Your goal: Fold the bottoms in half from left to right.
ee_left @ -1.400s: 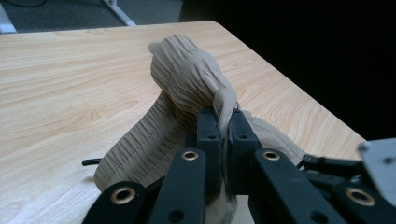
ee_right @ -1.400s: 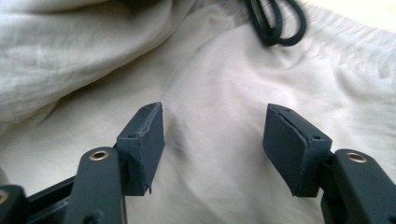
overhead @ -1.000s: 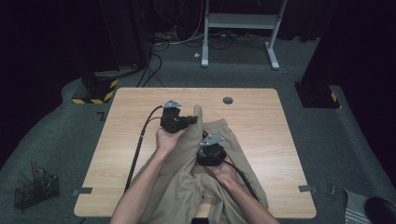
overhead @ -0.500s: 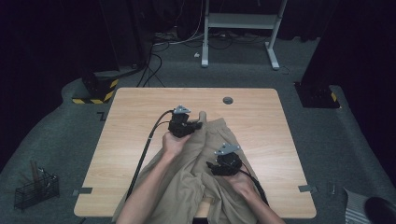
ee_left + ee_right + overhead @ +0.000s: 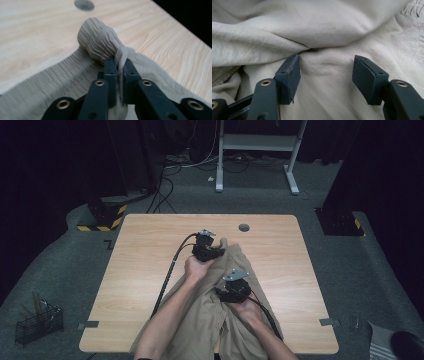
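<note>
A beige garment [image 5: 212, 320] lies crumpled on the wooden table [image 5: 150, 250], reaching from its middle to the near edge. My left gripper [image 5: 216, 251] is at the cloth's far end. In the left gripper view its jaws [image 5: 119, 62] pinch a thin fold just behind a gathered, ribbed cuff [image 5: 97, 42]; they have just been opening slightly, with the fold still between them. My right gripper [image 5: 231, 282] rests lower on the garment. Its jaws [image 5: 327, 72] stand wide apart over wrinkled fabric [image 5: 317, 27] and have just closed a little, with nothing pinched.
A round grey cap [image 5: 243, 227] sits in the tabletop near the far edge. On the floor are a wire basket [image 5: 37, 320] at the left, a black-and-yellow striped block [image 5: 100, 217] and a white desk frame [image 5: 260, 150]. Both cables trail toward the near edge.
My left gripper has shifted to the right with the cloth's far end. The right gripper has slid right and nearer over the garment.
</note>
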A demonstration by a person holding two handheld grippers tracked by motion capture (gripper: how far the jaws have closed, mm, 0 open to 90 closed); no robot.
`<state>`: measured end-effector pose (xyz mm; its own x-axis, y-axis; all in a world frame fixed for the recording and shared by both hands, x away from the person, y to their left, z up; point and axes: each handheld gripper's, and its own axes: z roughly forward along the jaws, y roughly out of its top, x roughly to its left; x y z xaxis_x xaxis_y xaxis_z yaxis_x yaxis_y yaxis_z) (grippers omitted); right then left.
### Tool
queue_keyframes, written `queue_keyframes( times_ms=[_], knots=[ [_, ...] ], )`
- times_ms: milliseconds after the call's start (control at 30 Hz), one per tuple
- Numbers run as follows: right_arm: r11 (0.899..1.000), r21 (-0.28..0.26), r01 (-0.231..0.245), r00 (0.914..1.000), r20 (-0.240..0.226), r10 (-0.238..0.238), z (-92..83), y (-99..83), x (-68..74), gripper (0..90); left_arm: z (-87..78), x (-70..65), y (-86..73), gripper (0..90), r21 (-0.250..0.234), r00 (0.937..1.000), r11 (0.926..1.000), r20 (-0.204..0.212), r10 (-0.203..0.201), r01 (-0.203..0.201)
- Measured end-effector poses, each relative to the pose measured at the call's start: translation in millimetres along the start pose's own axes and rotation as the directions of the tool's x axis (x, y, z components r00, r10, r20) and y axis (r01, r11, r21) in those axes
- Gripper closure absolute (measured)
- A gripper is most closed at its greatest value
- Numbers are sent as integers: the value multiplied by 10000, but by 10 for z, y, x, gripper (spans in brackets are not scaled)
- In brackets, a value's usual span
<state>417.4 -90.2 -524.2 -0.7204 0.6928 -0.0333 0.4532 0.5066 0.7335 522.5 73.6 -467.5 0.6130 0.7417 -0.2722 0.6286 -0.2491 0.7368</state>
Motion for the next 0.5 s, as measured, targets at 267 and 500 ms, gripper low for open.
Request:
queue_keyframes(
  times_ms=[267,500],
  knots=[
    [10000,3,-10,10000,-3,10,0,0,0,388,-393,-8,-33,518,-728,9998,9973,202,18,-3],
    [10000,16,-31,10000,-20,31,-3,-1,-2,384,-780,76,-212,365,-975,10000,9952,0,87,-87]
  ],
)
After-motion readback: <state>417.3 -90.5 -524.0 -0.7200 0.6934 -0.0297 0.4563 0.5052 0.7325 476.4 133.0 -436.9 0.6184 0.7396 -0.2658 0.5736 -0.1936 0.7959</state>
